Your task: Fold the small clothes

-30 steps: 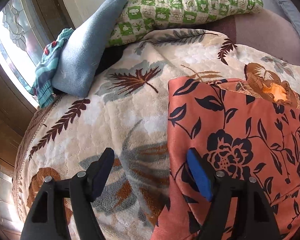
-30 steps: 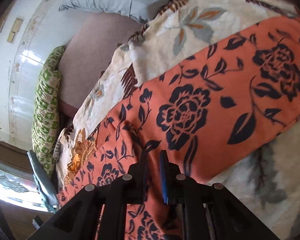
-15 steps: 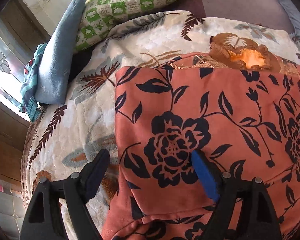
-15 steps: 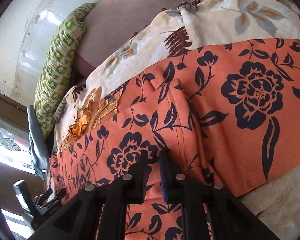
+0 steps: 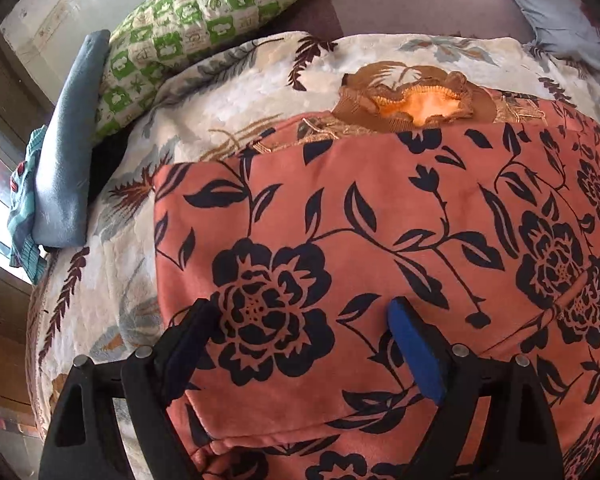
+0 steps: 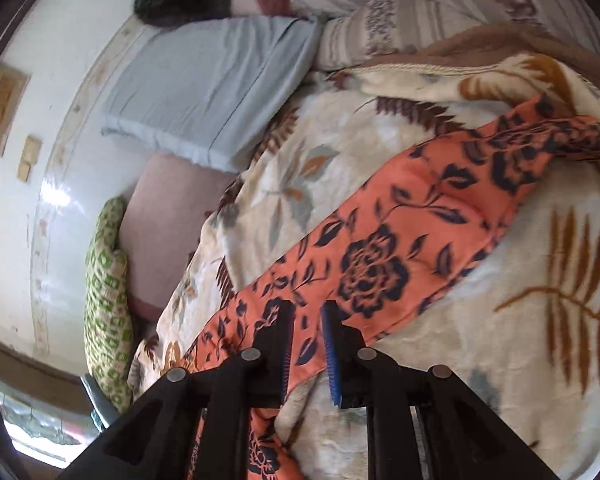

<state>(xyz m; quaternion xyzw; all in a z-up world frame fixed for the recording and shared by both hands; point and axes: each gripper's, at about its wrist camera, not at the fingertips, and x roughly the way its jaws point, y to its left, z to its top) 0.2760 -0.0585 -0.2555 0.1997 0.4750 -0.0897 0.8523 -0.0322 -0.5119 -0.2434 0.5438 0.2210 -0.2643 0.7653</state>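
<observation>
An orange garment with black flowers (image 5: 380, 248) lies folded on a cream leaf-print blanket (image 5: 112, 280). Its gold-trimmed neckline (image 5: 412, 104) shows at the far edge. My left gripper (image 5: 300, 320) is open, its fingers spread just above the near part of the garment, holding nothing. In the right wrist view the garment (image 6: 400, 240) stretches as a long strip away to the upper right. My right gripper (image 6: 306, 316) hovers over its near end, jaws a small gap apart with no cloth between them.
A green checked pillow (image 5: 220, 12) and a folded blue cloth (image 5: 68, 152) lie at the far left of the bed. A pale blue pillow (image 6: 220, 88) and a striped one (image 6: 400, 8) lie by the wall. The blanket (image 6: 540, 340) spreads to the right.
My left gripper moved right, over the garment. My right gripper let go of the fold it was pinching, opened slightly and pulled back, and the garment now lies flat.
</observation>
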